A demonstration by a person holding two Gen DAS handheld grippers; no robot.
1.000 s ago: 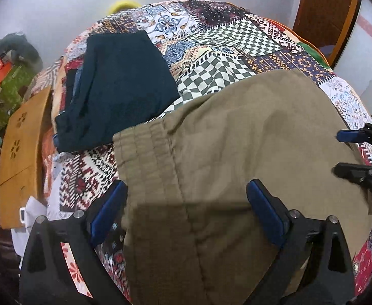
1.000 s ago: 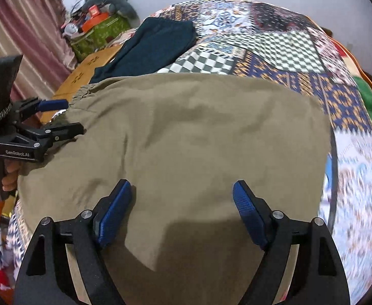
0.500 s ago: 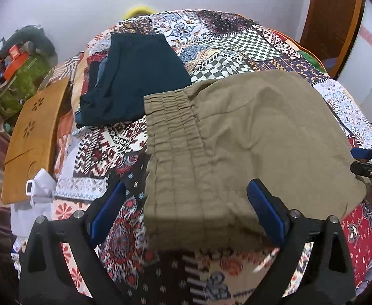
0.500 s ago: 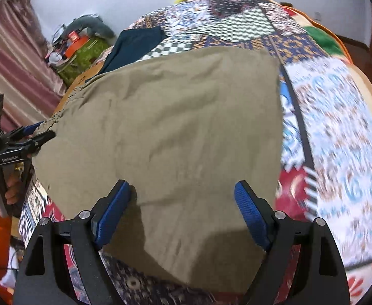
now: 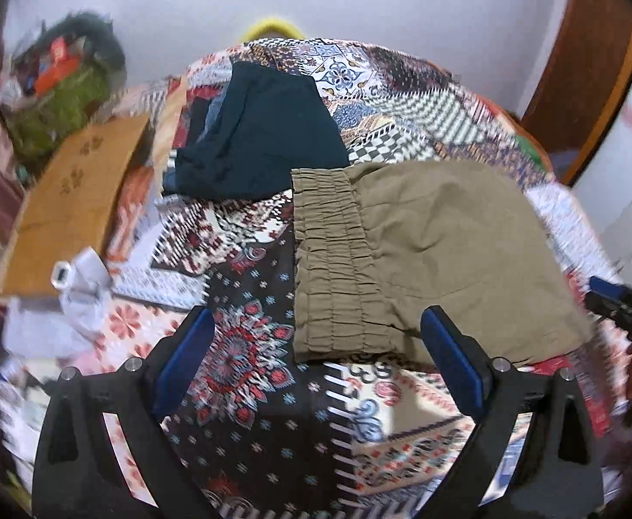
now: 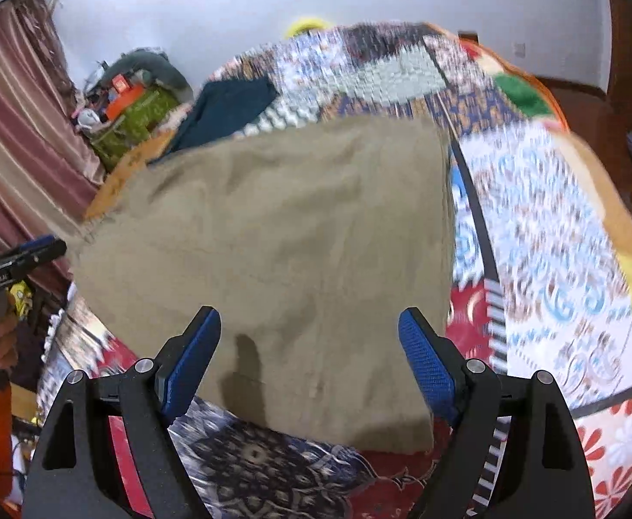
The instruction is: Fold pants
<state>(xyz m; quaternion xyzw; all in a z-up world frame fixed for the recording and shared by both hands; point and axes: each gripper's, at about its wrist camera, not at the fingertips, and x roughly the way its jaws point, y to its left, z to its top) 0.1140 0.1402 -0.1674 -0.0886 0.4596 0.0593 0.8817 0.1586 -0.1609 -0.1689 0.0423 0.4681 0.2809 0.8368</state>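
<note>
Lying folded on the bedspread [image 5: 247, 346], olive pants [image 5: 424, 251]; both grippers' fingers spread, empty.

Olive pants [image 5: 437, 251]: matt woven cloth, softly creased, with a gathered, ribbed elastic waistband [image 5: 333, 268] at 9 o'clock of the garment. Dark teal garment [image 5: 264, 138], at 11 o'clock of the pants: matt cloth, smooth. Bedspread [image 5: 247, 346]: printed patchwork cloth, matt. Left gripper [image 5: 316, 363] and right gripper [image 6: 309, 357]: matt black plastic frames, blue textured pads [image 6: 424, 359], shiny metal screw heads [image 6: 474, 365]. Board [image 5: 69, 203] at 9 o'clock: flat, matt brown.
</note>
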